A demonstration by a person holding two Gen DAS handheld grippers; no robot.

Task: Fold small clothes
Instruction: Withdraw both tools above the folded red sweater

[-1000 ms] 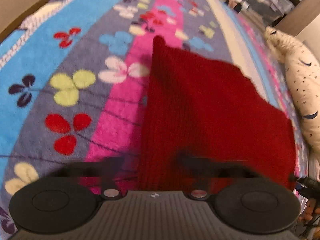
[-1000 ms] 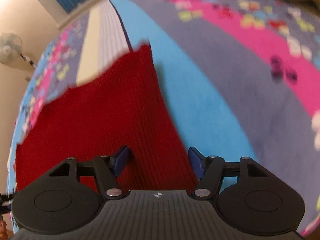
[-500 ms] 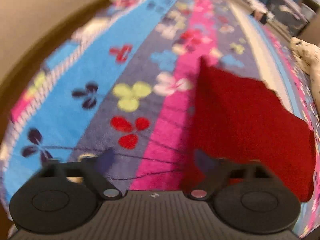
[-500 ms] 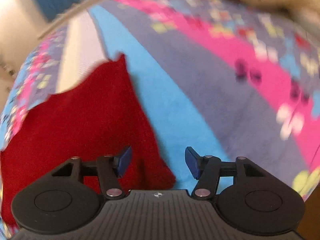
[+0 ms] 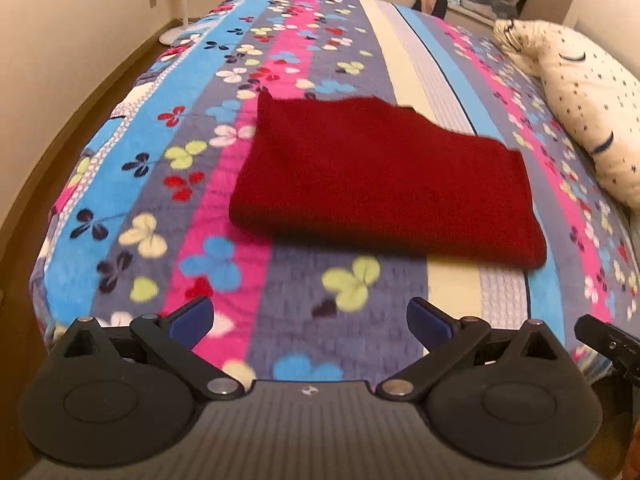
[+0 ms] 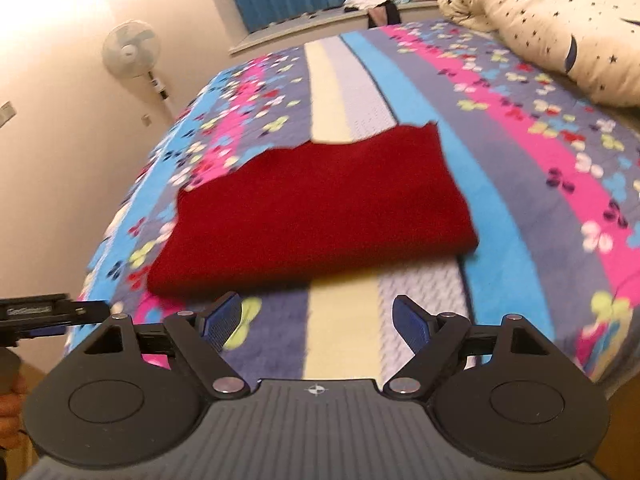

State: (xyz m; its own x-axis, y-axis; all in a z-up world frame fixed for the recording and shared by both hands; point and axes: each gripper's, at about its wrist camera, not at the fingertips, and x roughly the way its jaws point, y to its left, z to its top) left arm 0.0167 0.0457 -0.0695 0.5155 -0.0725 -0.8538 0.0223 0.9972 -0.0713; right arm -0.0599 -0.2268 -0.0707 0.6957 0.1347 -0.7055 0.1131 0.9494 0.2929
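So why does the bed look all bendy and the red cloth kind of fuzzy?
Left wrist view: the fisheye lens curves the bed, and the red cloth is smeared soft while the left claw looks sharp. Right wrist view: same curve and smear, plus bright glare on the wall.

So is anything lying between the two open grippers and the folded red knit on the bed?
Nothing visible. Only bare patterned blanket lies between the left gripper and the red knit, and likewise ahead of the right gripper. The pillow sits off to the side.

One red garment (image 5: 384, 176), one pillow (image 5: 580, 104), one fan (image 6: 130, 50)
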